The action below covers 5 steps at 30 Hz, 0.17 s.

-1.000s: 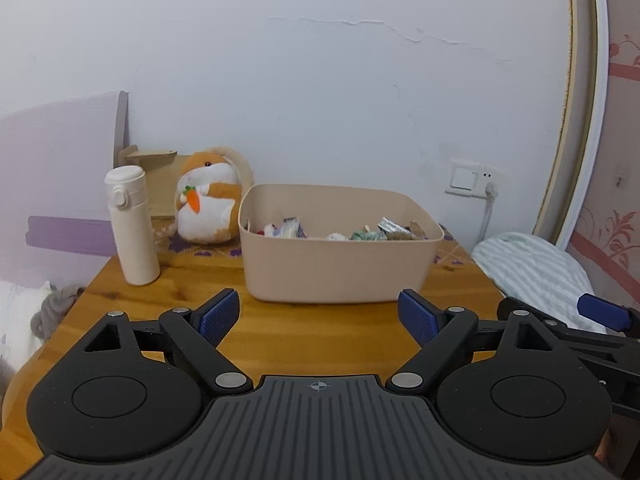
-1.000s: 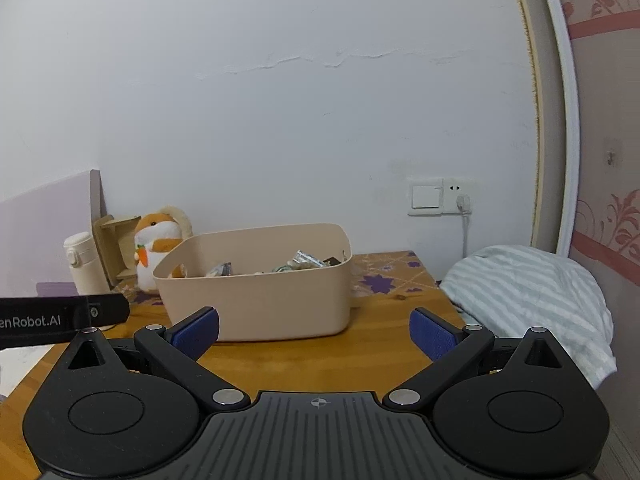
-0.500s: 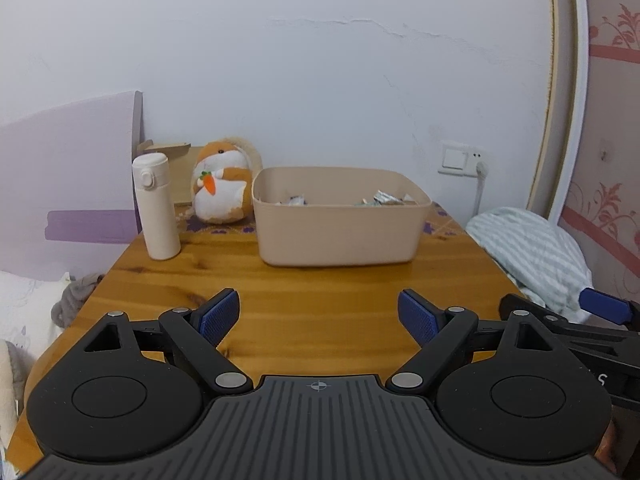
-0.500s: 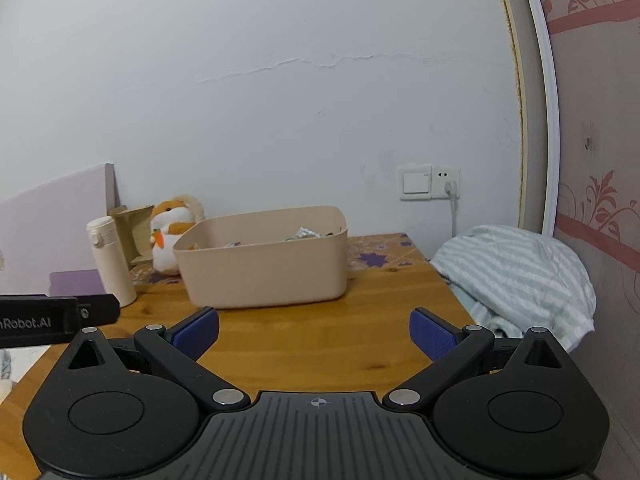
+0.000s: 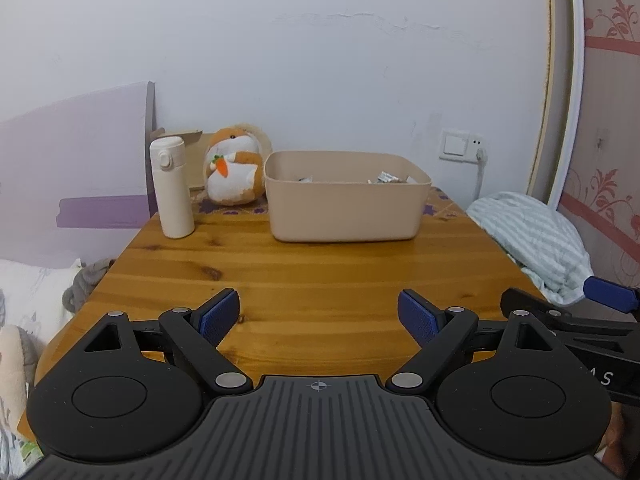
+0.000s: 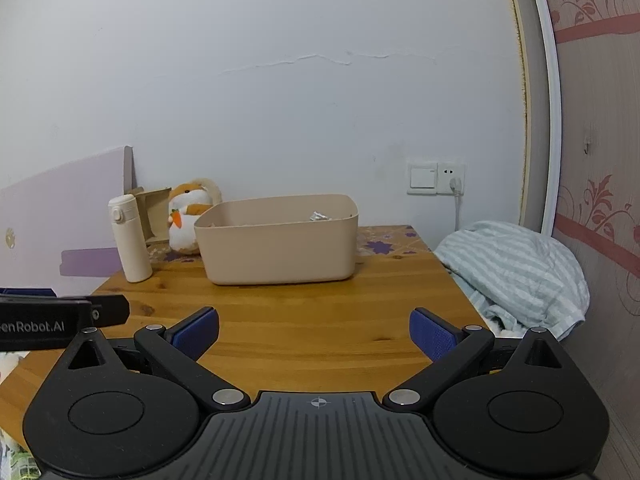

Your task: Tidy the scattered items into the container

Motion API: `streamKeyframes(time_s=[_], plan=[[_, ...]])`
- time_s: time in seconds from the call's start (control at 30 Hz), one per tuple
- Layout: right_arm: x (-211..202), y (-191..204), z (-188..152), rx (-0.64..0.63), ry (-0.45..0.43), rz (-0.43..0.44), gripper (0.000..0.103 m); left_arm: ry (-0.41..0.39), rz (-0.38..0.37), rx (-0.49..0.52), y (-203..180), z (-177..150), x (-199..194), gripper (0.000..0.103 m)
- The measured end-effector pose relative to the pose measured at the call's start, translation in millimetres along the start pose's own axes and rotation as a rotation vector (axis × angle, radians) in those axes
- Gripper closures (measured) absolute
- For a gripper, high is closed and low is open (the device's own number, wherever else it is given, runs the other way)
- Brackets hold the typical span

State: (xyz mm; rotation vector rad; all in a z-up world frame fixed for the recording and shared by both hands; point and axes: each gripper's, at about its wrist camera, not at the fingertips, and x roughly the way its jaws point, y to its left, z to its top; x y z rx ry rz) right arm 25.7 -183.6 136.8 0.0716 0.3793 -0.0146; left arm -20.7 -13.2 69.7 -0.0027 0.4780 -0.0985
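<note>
Left wrist view, far end of the table (image 5: 320, 272): the beige container (image 5: 346, 208) stands near the wall, a few wrappers showing above its rim.
Left claw (image 5: 319, 314): its blue pads stand wide apart with nothing between them, only bare wood.
Container relative to left claw: well ahead and a little right of the claw's centre line, not touching.
Beside the container: a plush hamster (image 5: 234, 172) just to its left, then a white flask (image 5: 172, 188) upright nearer the table's left edge.
Why so: judging by the wood with no loose item on it, the tidying looks done or nearly done; the flask and plush seem set aside as fixtures, not clutter.
Right edge: the right claw's arm pokes in over a striped blanket (image 5: 532, 240) lying off the table.

Right wrist view, right claw (image 6: 314, 332): pads spread apart, empty.
Container (image 6: 280, 240) relative to right claw: well ahead and slightly left of centre, with open table between.
Contents: one crinkled silver wrapper visible over the rim; the rest is hidden by the wall of the container.
Left edge: the left claw's body shows low, level with this one.
Why held so: both claws sit low, apart and empty near the table's front edge, which reads as a resting stance with nothing left to pick.
</note>
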Motion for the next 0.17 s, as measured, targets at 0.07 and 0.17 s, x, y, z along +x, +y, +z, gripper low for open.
streamKeyframes(time_s=[0.07, 0.17], plan=[[0.0, 2.8, -0.9, -0.008, 0.005, -0.002, 0.0, 0.0, 0.007, 0.003, 0.0, -1.2, -0.2, 0.015], [0.6, 5.3, -0.7, -0.015, 0.003, -0.006, 0.0, 0.0, 0.016, 0.008, -0.3, -2.0, 1.4, 0.015]])
